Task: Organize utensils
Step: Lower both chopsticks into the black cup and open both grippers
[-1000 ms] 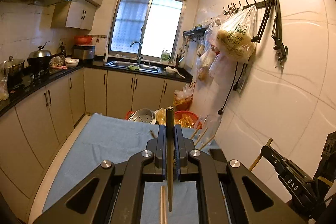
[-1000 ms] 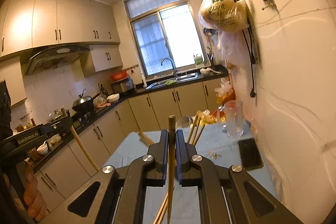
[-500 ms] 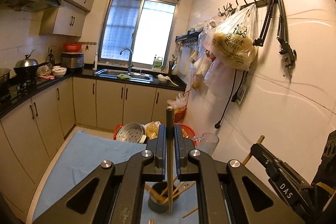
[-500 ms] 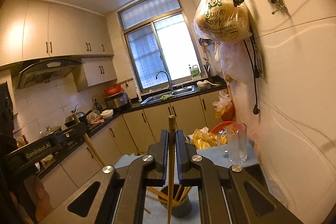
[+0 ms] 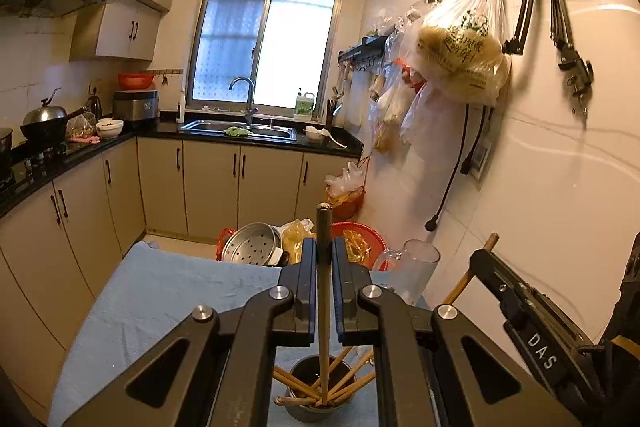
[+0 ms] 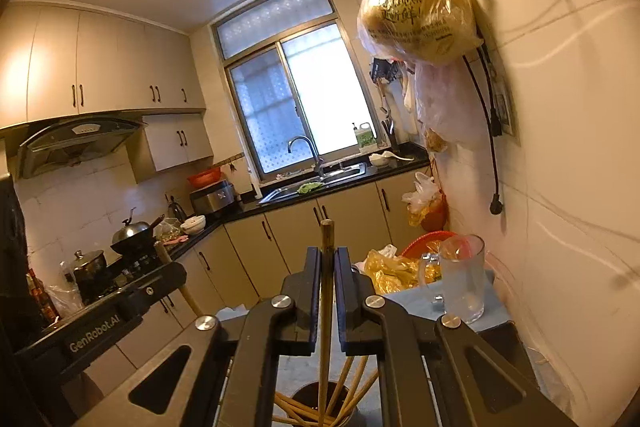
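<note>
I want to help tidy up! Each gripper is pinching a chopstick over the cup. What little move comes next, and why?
Probably open the left gripper so its chopstick drops in: the stick's lower tip already sits inside the dark cup among the other chopsticks. The right gripper could likely follow.

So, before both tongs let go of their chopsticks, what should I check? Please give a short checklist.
1. Left tongs shut on their chopstick: ok.
2. Right tongs shut on their chopstick: ok.
3. Left chopstick's lower end inside the metal cup: ok.
4. Right chopstick's lower end inside the cup: ok; it enters the mouth, though the tip is cut off by the frame.
5. Cup upright on the blue cloth: ok.
6. Glass mug apart from the cup: ok.
</note>
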Demonstrator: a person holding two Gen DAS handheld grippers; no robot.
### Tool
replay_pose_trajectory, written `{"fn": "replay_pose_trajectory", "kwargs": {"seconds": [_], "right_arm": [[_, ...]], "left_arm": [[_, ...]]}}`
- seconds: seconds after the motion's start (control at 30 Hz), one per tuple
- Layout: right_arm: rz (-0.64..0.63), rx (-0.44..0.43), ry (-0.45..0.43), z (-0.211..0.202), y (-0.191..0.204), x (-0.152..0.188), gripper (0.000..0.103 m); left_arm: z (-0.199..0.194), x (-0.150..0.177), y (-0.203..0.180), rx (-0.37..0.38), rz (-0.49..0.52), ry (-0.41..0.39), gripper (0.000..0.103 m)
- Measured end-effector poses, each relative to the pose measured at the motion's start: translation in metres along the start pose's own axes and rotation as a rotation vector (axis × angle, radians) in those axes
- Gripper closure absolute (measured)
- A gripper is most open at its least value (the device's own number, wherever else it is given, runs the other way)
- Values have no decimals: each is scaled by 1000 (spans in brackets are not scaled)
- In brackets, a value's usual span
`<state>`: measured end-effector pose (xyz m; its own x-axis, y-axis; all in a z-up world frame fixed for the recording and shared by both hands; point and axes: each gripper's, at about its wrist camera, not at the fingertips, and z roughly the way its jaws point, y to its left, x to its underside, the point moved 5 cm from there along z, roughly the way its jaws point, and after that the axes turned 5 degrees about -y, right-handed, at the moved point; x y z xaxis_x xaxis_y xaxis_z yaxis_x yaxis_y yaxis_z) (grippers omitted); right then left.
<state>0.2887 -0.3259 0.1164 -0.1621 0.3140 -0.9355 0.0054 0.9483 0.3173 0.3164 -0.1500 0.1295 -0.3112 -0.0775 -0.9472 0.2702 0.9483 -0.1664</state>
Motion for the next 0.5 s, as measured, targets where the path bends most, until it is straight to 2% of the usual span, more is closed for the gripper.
{"fn": "replay_pose_trajectory", "kwargs": {"seconds": [0.33,0.5], "right_arm": [[-25,5,36,22,4,29,95],[-6,-2,86,28,-3,52,95]], "left_arm": [[19,23,3,-15,20,66,96],[21,34,1,-7,46,81,95]]}}
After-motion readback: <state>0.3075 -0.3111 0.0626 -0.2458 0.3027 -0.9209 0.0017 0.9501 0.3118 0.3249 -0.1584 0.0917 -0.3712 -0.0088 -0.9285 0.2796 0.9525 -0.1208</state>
